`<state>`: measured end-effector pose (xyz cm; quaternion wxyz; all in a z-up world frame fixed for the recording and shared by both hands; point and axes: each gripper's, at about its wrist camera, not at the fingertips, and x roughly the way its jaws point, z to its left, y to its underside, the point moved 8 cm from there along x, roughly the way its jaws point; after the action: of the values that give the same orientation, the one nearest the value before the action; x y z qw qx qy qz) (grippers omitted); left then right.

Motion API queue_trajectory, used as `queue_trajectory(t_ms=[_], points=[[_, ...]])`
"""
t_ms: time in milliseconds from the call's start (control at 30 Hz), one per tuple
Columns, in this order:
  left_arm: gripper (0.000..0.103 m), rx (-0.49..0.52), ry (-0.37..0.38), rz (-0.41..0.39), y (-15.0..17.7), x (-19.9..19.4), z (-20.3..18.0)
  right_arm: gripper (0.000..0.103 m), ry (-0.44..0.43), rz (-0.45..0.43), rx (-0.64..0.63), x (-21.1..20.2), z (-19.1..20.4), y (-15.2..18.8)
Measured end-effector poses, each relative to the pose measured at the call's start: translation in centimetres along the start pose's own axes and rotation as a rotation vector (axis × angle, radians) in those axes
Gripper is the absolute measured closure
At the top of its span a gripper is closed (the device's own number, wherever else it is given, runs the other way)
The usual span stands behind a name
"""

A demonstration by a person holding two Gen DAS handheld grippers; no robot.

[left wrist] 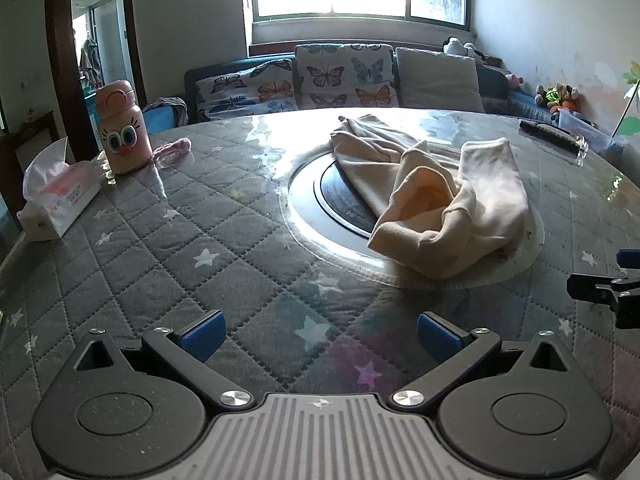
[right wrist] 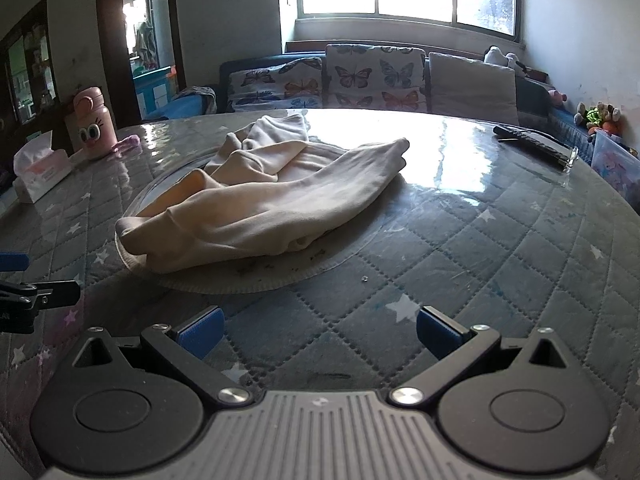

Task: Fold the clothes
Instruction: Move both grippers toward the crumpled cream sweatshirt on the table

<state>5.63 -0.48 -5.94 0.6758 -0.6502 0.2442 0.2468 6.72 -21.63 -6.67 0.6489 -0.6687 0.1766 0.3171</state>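
A crumpled cream garment [left wrist: 436,196] [right wrist: 256,196] lies in a heap over the round inset at the middle of the quilted grey table [left wrist: 224,232] [right wrist: 480,248]. My left gripper [left wrist: 320,334] hovers open over the table's near side, short of the garment, which lies ahead and to its right. My right gripper [right wrist: 320,332] is also open with nothing between its blue pads [right wrist: 202,332], and the garment lies ahead and to its left. Each gripper shows at the edge of the other's view: the right one [left wrist: 616,284], the left one [right wrist: 24,280].
A pink cartoon bottle [left wrist: 122,128] [right wrist: 93,124] and a tissue box [left wrist: 56,204] [right wrist: 38,174] stand at the table's left. A pink strap [left wrist: 172,150] lies beside the bottle. A dark remote [left wrist: 554,136] [right wrist: 532,142] lies far right. A butterfly-cushioned sofa [left wrist: 332,76] stands behind.
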Motion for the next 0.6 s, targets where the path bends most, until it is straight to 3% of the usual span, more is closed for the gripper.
queue_trajectory(t_ms=[600], points=[[0.000, 0.028, 0.005, 0.024, -0.12, 1.00, -0.81, 0.000, -0.024, 0.019, -0.019, 0.76, 0.69, -0.23]])
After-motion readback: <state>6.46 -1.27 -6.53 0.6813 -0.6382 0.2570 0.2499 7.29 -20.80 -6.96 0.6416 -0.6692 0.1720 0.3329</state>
